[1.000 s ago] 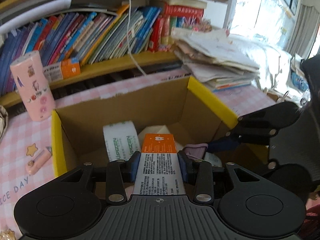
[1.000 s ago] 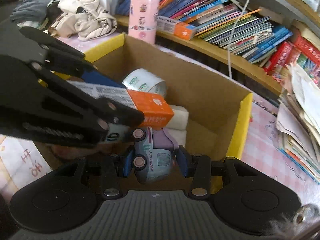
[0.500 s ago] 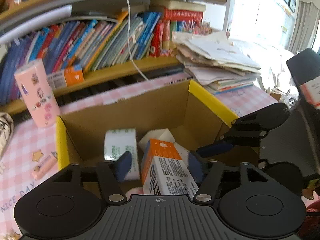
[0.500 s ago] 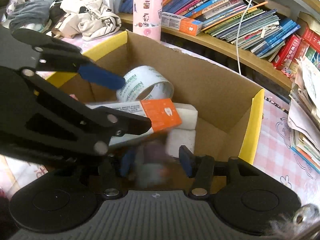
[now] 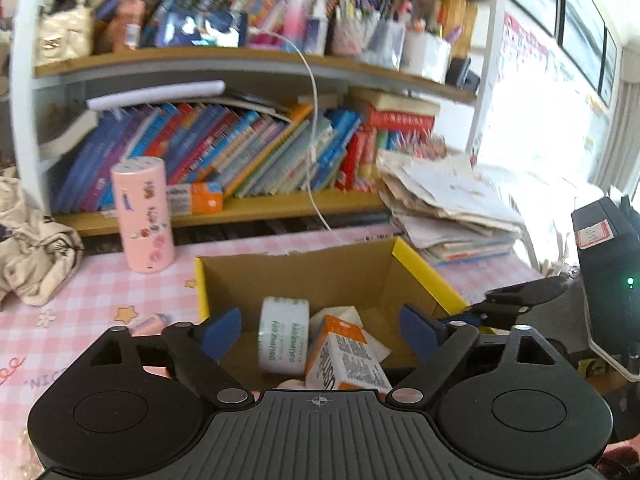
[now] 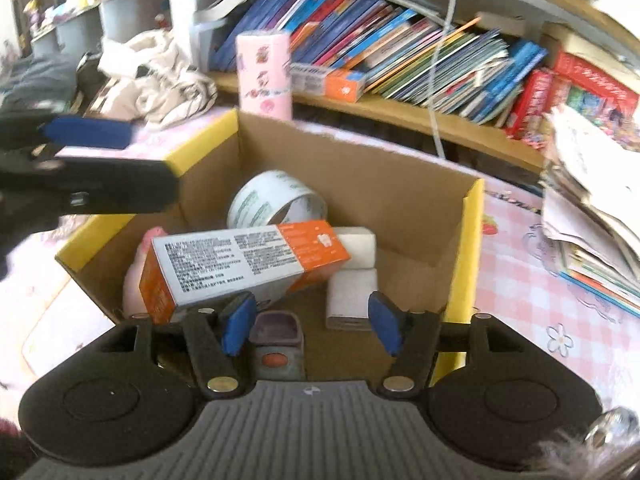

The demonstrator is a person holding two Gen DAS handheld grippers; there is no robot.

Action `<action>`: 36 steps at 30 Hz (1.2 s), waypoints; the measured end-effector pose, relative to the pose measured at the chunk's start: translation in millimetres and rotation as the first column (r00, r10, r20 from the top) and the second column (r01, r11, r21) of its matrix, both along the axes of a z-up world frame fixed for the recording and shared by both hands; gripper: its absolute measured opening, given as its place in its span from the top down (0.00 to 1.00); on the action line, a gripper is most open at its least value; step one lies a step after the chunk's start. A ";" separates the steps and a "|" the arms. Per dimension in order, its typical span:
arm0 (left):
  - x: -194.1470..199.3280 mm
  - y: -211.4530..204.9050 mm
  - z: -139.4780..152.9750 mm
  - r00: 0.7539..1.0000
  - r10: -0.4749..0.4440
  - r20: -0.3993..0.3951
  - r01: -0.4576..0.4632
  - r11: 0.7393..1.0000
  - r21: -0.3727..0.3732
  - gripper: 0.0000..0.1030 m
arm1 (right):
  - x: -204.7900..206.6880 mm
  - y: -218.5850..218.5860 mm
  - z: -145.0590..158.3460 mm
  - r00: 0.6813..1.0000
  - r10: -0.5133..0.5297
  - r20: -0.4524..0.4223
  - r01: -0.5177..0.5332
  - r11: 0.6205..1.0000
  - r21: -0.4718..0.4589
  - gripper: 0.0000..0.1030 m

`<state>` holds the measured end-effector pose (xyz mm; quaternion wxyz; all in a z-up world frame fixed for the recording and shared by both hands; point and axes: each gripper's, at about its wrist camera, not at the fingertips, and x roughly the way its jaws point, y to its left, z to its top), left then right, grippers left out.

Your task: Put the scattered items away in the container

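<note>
Over the cardboard box [image 6: 404, 184], I hold both grippers empty.
My left gripper [image 5: 320, 330] and right gripper [image 6: 310, 326] are opening wide above the box's toothpaste carton [image 6: 244, 256] and toy truck [image 6: 276, 346].

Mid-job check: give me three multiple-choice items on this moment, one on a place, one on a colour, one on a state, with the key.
1. Where is the tape roll?
A. inside the box
B. on the shelf
C. on the tablecloth

2. What colour are the box flap edges?
A. red
B. yellow
C. green

3. What is between the left gripper's pads?
A. the tape roll, clamped
B. the toothpaste carton, clamped
C. nothing gripped

Key:
1 A: the roll stands by the box's back wall, behind the toothpaste carton.
2 B: both side flaps are edged in yellow.
3 C: the jaws are opening, pads wide apart, and the carton lies loose in the box below.
</note>
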<state>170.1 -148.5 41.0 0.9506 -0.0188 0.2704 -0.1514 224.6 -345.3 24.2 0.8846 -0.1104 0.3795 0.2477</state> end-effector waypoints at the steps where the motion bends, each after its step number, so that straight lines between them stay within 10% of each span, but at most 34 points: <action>1: -5.9 2.7 0.3 1.000 0.004 0.011 -0.004 1.000 0.001 0.09 | -3.5 -0.9 2.2 1.000 -0.021 0.013 0.021 1.000 0.003 0.35; 14: -72.0 64.7 -7.0 0.997 0.056 0.045 -0.057 0.998 0.029 0.05 | -81.5 23.0 25.4 0.940 -0.286 0.187 0.275 0.958 0.083 0.11; 36: -158.8 159.9 -25.8 0.996 0.076 -0.041 -0.071 0.991 0.111 0.05 | -183.1 143.2 7.3 0.966 -0.209 0.150 0.205 0.978 0.043 0.09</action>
